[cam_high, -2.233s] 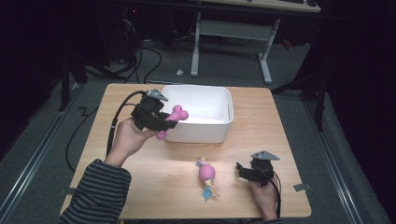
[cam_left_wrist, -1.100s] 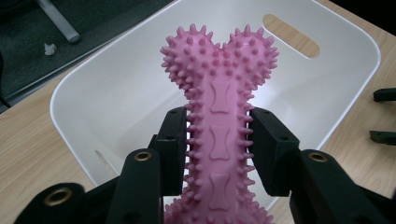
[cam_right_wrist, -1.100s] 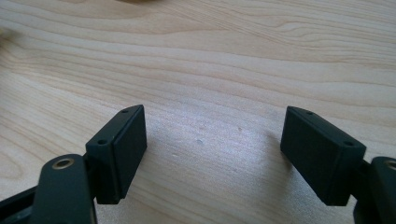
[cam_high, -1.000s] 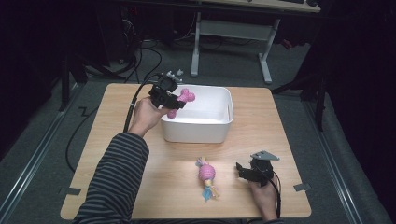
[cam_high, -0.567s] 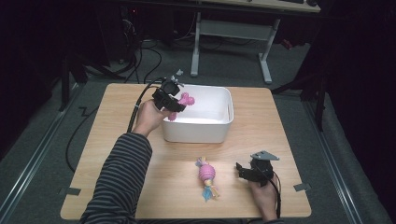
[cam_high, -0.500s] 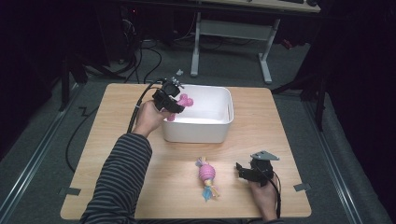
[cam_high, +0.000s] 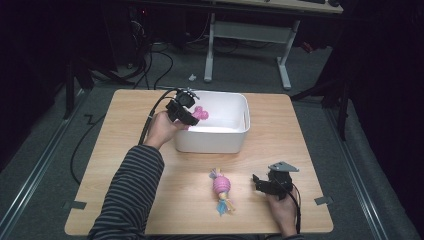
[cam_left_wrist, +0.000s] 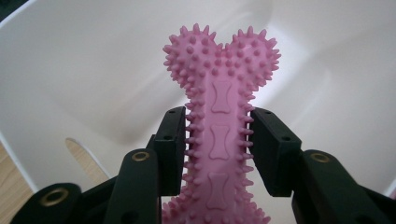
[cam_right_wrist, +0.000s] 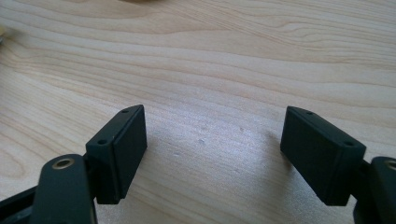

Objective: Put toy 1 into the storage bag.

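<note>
Left tongs (cam_left_wrist: 216,144) lowered into white bin (cam_high: 235,140), gripping pink bone toy (cam_left_wrist: 219,130); right tongs (cam_right_wrist: 215,156) wide open, empty.

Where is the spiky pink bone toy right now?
In the high view, the pink bone toy hangs over the left end of the white bin, clamped in the left gripper.

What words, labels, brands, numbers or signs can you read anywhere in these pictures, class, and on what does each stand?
None can be read. The pink spiked bone toy held in the left gripper bears only raised bone shapes, no letters. The white bin and the wooden table carry no print.
</note>
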The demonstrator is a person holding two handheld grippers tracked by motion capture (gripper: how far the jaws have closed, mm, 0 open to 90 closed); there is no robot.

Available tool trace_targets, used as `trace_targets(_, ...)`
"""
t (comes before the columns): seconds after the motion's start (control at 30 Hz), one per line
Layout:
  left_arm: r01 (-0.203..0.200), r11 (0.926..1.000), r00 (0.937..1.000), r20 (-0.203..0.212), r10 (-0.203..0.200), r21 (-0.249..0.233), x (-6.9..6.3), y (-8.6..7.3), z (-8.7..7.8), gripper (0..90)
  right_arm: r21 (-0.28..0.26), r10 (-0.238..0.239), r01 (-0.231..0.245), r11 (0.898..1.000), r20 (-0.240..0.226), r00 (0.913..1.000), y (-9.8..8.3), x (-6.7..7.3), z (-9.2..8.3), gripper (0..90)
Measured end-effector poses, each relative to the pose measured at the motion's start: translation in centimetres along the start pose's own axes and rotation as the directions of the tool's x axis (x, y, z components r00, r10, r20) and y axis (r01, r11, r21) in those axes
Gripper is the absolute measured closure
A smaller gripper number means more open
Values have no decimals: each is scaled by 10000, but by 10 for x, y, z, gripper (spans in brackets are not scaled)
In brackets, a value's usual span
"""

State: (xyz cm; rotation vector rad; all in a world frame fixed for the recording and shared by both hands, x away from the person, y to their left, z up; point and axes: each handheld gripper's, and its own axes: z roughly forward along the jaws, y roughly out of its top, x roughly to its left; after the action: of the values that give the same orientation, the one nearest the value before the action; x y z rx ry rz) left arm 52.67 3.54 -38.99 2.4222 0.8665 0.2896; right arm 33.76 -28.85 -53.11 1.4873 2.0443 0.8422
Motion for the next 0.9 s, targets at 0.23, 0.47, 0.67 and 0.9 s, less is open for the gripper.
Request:
trace_targets(0.23,124,9999,9997,206,-125,42,0,0,0,545,-1,11,-11,10000,-4,10000,0,0,0,227)
trace_targets(0.47,205,9984,9990,398,-184,-532,-3,2,-10,493,0,3,-3,10000,-16,10000,0,0,0,228)
trace_targets(0.67,141,9915,9996,274,-107,-1291,-9,1,-29,438,2,-7,7,10000,-21,10000,0,0,0,228)
trace_targets(0.9,213,9791,9997,161,-185,-2024,-16,-7,-52,403,2,-7,7,10000,-17,10000,0,0,0,228)
